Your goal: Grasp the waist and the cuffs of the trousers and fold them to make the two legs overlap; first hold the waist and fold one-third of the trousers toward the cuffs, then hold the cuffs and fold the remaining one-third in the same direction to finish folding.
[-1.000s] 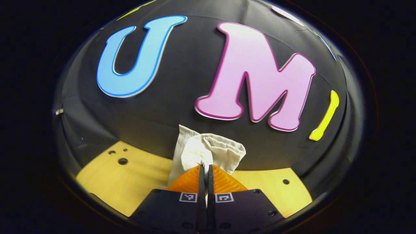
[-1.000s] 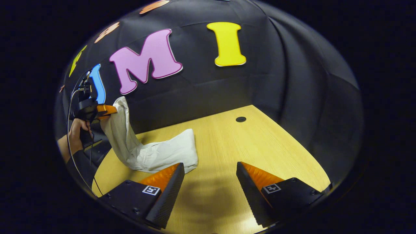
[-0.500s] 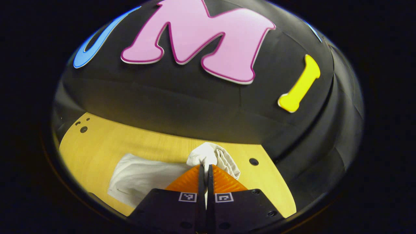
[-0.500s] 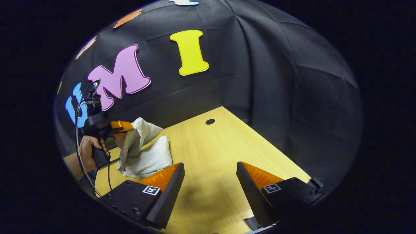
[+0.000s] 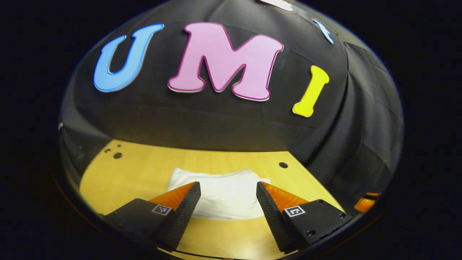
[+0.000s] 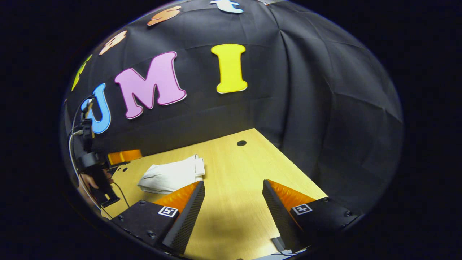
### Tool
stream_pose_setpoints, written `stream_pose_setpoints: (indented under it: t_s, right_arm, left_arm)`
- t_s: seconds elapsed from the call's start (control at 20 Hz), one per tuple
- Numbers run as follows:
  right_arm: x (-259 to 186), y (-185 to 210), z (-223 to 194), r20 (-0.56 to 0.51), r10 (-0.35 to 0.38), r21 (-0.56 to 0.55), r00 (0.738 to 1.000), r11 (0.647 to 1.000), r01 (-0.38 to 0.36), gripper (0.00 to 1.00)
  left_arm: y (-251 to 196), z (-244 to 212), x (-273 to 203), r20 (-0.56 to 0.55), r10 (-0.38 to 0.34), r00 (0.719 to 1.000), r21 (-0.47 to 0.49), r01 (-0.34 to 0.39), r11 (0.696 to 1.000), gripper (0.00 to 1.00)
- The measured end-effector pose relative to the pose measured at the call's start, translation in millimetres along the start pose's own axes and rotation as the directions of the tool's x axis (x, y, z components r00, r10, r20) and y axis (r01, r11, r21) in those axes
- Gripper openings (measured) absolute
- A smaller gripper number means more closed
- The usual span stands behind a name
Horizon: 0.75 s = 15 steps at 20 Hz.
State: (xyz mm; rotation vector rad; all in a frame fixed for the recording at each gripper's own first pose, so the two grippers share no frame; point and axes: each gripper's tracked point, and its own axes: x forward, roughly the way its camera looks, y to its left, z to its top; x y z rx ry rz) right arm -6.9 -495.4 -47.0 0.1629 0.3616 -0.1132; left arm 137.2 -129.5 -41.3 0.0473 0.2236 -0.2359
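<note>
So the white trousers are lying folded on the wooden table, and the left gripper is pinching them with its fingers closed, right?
Not quite. The trousers do lie folded on the wooden table, but the left gripper is not pinching them: the left gripper view shows its fingers spread wide apart, with the cloth lying free beyond them.
</note>
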Motion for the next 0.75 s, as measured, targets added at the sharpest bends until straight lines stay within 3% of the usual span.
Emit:
stream_pose_setpoints:
  t_s: [0.05,0.1,0.3,0.45,0.5,0.75]
  right_arm:
    - [-12,11,-2,-0.02,0.007,-0.021,1.0,1.0,-0.008,0.98]
    - [-23,22,1,-0.021,0.013,-0.032,1.0,0.999,-0.014,0.98]
    - [-62,77,13,0.027,0.065,-0.079,0.998,0.995,-0.062,0.98]
    - [-98,131,18,0.098,0.152,-0.155,0.984,0.978,-0.136,0.98]
    - [-100,151,10,0.077,0.179,-0.225,0.981,0.961,-0.158,0.98]
    - [-124,188,17,0.092,0.232,-0.296,0.968,0.935,-0.196,0.99]
  left_arm:
    - [18,2,-34,0.017,0.022,1.0,0.053,-0.023,0.998,0.97]
    - [30,5,-58,0.034,0.038,0.999,0.077,-0.04,0.996,0.97]
    - [65,8,-168,0.093,0.065,0.994,0.053,-0.07,0.996,0.97]
    - [98,-7,-233,0.151,0.142,0.978,0.07,-0.153,0.986,0.97]
    - [103,-10,-245,0.18,0.154,0.972,0.073,-0.169,0.983,0.97]
    - [106,-21,-269,0.195,0.146,0.97,0.045,-0.158,0.986,0.97]
